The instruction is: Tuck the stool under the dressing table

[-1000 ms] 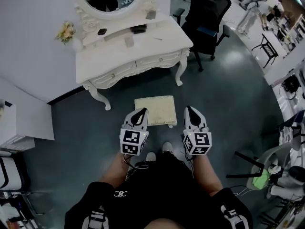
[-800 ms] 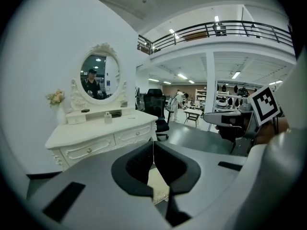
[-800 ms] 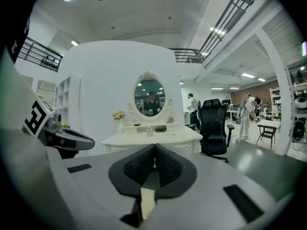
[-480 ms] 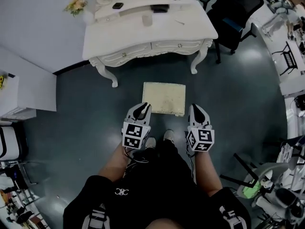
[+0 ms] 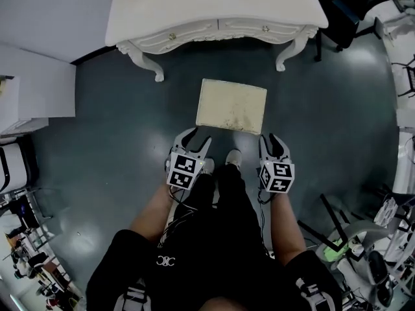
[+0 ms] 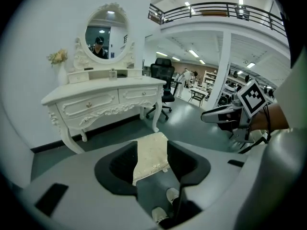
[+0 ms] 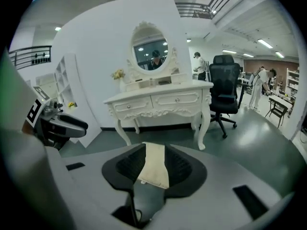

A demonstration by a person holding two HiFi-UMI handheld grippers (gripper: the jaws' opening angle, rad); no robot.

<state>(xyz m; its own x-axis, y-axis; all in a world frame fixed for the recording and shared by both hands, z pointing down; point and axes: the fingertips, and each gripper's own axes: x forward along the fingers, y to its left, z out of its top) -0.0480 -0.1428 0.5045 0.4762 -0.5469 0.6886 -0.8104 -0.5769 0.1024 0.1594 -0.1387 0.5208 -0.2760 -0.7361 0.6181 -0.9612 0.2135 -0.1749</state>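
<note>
**Stool out on the floor, both grippers open**

Head view: find cream stool [image 5: 231,105] upright on glossy dark grey-green floor [image 5: 97,148], in front of white dressing table [image 5: 214,18], clear of its curved legs, not under it. Place left gripper [image 5: 196,138] and right gripper [image 5: 270,141] near the stool's near edge, one towards each corner, apart from it.

Left gripper view: read jaws as just opened and spread wide, with the stool's cushion lined up in the gap but beyond the pads, untouched. Note oval mirror [image 6: 106,35] above the table, flowers [image 6: 58,56] at its left end, black office chair [image 6: 163,75] beyond, railed balcony [image 6: 216,11] overhead.

Right gripper view: likewise just opened, jaws parted, stool in line between them, not gripped. Log white walls, white shelf unit [image 7: 67,85] at left, open hall at right with people [image 7: 261,87] far back.
</note>
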